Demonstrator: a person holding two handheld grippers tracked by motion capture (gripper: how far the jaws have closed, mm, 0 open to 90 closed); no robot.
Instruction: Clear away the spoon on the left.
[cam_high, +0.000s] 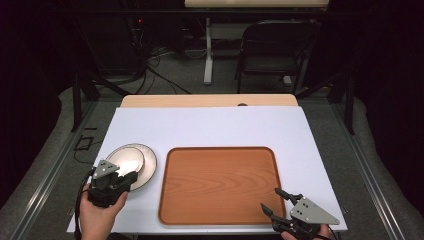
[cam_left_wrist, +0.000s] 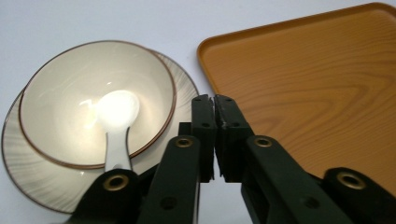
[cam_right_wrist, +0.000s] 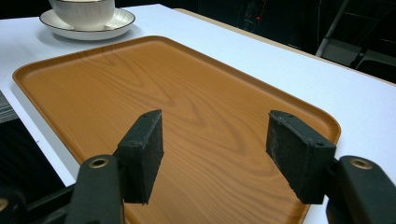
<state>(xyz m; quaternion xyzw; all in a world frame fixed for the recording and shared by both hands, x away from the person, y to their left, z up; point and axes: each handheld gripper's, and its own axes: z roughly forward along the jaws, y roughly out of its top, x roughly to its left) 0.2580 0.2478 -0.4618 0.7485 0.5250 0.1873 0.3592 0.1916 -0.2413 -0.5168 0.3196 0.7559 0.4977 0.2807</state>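
The white worktop (cam_high: 215, 125) carries a wooden tray (cam_high: 218, 184) at the lower centre of the high view, its front rim close to the worktop's near edge. A bare white strip runs along the tray's left side, and just beyond it, at the lower left, a plate (cam_high: 147, 167) holds a bowl (cam_high: 126, 159). The whole upper half of the worktop lies open, and a wide bare band also runs right of the tray.

In the left gripper view the bowl (cam_left_wrist: 93, 98) sits off-centre on the plate (cam_left_wrist: 28, 168), pushed toward the upper part of the frame, and a white spoon (cam_left_wrist: 116, 121) lies in it with its handle over the bowl's lower rim. The plate's right edge is near the tray's corner (cam_left_wrist: 205, 51), apart from it.

The left tool (cam_high: 131, 179) is held in a hand (cam_high: 97, 215) at the lower left, pointing toward the plate's near rim; its jaws are pressed together with nothing between them, and their tips stand just over the plate's rim.

The right tool (cam_high: 272, 200) sits at the lower right, over the tray's near right corner, jaws spread wide and holding nothing, the tray (cam_right_wrist: 140, 93) bare beneath them.
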